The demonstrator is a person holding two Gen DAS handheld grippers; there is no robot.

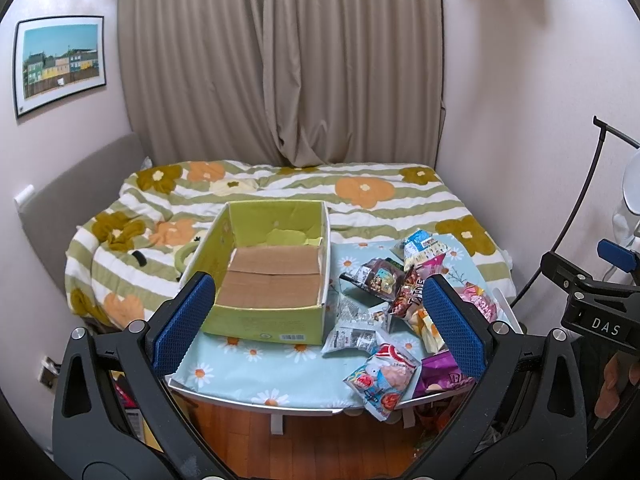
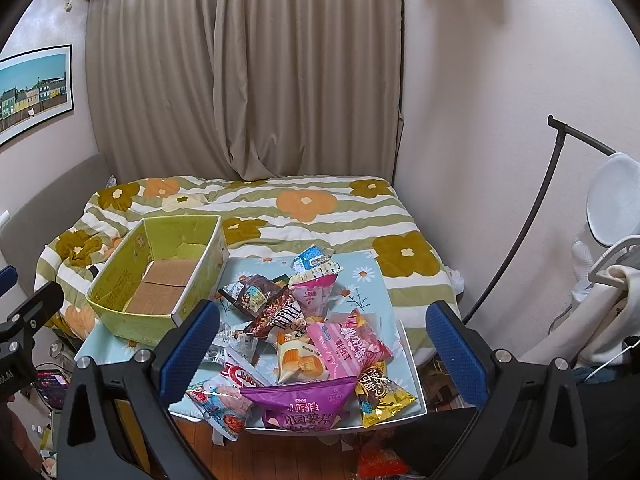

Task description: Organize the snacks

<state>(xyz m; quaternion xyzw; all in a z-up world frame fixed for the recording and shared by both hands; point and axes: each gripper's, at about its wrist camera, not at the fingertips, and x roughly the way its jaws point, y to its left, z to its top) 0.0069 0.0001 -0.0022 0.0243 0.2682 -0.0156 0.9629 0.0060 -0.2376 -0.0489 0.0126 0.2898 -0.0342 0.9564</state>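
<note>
Nothing of the sorting appeared to have been done. The open green cardboard box with its brown corrugated floor was seen standing on the left part of the small table covered by a pale blue daisy-print cloth, and no packet was visible inside it in either view.

All the snacks were found heaped loosely on the right part of the table, just beside the box. Among them, a purple zip pouch with pink lettering was lying at the near edge, a pink and white packet was resting on the pile behind it, and a gold and black crinkled bag was placed at the near right corner. A pale blue and red packet with a cartoon figure was seen overhanging the near table edge, and a dark brown packet was lying further back.

The left gripper was held wide apart and empty, above and short of the table, with the box and the pile framed between its blue pads. The right gripper was likewise spread wide and carrying nothing, aimed at the heap.

Every packet was judged to be left for transfer into the box; the overhanging packet was judged likeliest to slip to the wooden floor.
</note>
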